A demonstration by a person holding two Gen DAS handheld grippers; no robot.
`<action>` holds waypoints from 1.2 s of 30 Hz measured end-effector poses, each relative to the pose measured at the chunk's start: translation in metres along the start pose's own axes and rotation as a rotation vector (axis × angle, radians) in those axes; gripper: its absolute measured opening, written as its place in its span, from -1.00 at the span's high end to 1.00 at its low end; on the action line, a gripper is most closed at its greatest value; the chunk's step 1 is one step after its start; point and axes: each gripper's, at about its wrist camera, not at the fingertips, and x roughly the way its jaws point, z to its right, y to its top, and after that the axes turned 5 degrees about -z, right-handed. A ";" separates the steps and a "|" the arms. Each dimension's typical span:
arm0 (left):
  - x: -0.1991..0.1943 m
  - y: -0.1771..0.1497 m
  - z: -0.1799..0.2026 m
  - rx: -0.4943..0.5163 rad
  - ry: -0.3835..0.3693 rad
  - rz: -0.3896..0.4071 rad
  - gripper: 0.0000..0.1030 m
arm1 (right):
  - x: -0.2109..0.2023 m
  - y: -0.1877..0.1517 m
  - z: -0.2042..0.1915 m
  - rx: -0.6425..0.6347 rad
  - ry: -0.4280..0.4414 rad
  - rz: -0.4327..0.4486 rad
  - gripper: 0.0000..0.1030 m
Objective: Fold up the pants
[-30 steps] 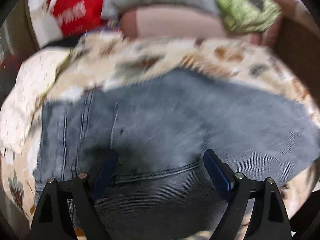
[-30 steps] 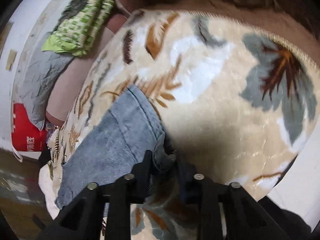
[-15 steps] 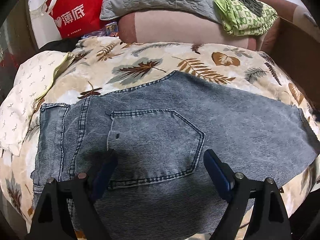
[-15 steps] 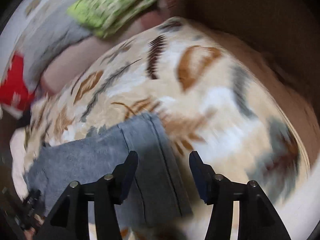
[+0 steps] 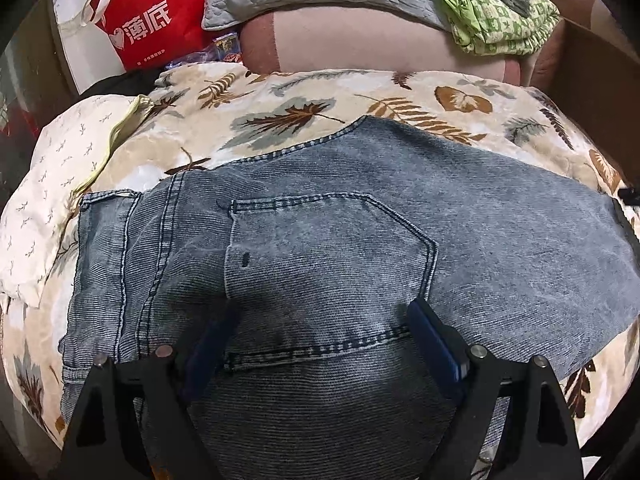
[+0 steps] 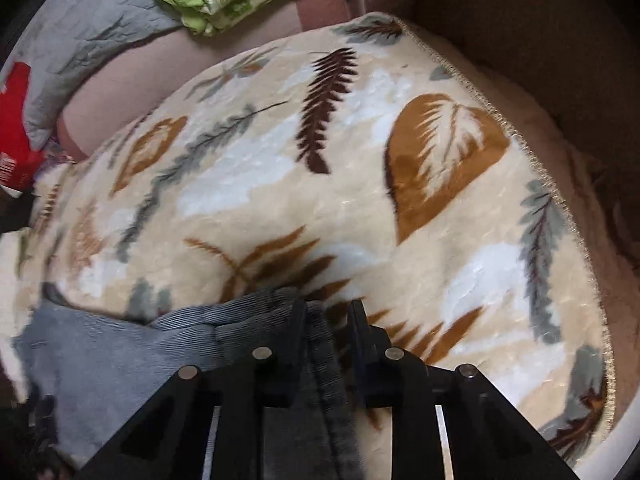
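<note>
ITEM: pants point(image 5: 328, 248) spread flat on leaf-print blanket point(image 5: 280, 96), back pocket up | LEFT: left gripper point(image 5: 320, 332) jaws released, over pocket | RIGHT: right gripper point(image 6: 326, 320) jaws clenched on hem fold | HANDLING: soft, heavy denim, likely drapes; grip hems, waistband | ROOM: open blanket at 12 o'clock; blanket edge at 3 o'clock.

The right gripper point(image 6: 326, 320), wide apart 0.5 s ago, now closes on the hem of the jeans point(image 6: 120, 360), bunching it.
</note>
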 end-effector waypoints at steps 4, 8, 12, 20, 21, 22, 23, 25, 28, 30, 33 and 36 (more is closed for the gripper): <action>0.000 0.000 -0.002 -0.004 -0.009 0.000 -0.71 | -0.002 0.012 -0.004 -0.017 0.036 -0.009 -0.25; 0.001 0.001 -0.003 -0.004 -0.010 0.000 -0.71 | 0.021 0.029 -0.011 -0.045 0.080 -0.112 -0.24; 0.002 0.001 -0.002 0.001 -0.007 -0.001 -0.72 | 0.048 0.035 -0.022 -0.121 0.062 -0.242 0.06; 0.001 0.003 -0.002 -0.004 -0.002 0.001 -0.72 | 0.045 0.034 -0.029 -0.163 -0.028 -0.229 0.63; -0.001 0.004 -0.002 -0.008 -0.004 0.010 -0.72 | 0.040 0.034 -0.029 -0.157 -0.038 -0.212 0.69; -0.002 0.004 -0.002 -0.011 -0.006 0.013 -0.72 | 0.037 0.034 -0.029 -0.158 -0.076 -0.186 0.72; -0.002 0.005 -0.003 -0.012 -0.007 0.012 -0.72 | 0.037 0.032 -0.027 -0.151 -0.093 -0.181 0.72; 0.000 0.005 -0.004 -0.014 -0.007 0.007 -0.72 | 0.043 0.029 -0.024 -0.131 -0.081 -0.191 0.72; -0.002 0.005 -0.006 -0.018 -0.008 0.010 -0.71 | 0.035 0.026 -0.019 -0.102 -0.059 -0.140 0.67; -0.006 0.005 -0.007 -0.023 -0.014 0.019 -0.72 | 0.019 0.025 -0.016 -0.099 -0.057 -0.101 0.45; -0.014 0.007 -0.007 -0.035 -0.029 0.039 -0.72 | -0.011 0.021 -0.012 -0.057 -0.039 -0.029 -0.02; -0.021 0.008 -0.005 -0.025 -0.035 0.057 -0.72 | -0.041 0.012 -0.009 0.024 0.048 0.042 -0.02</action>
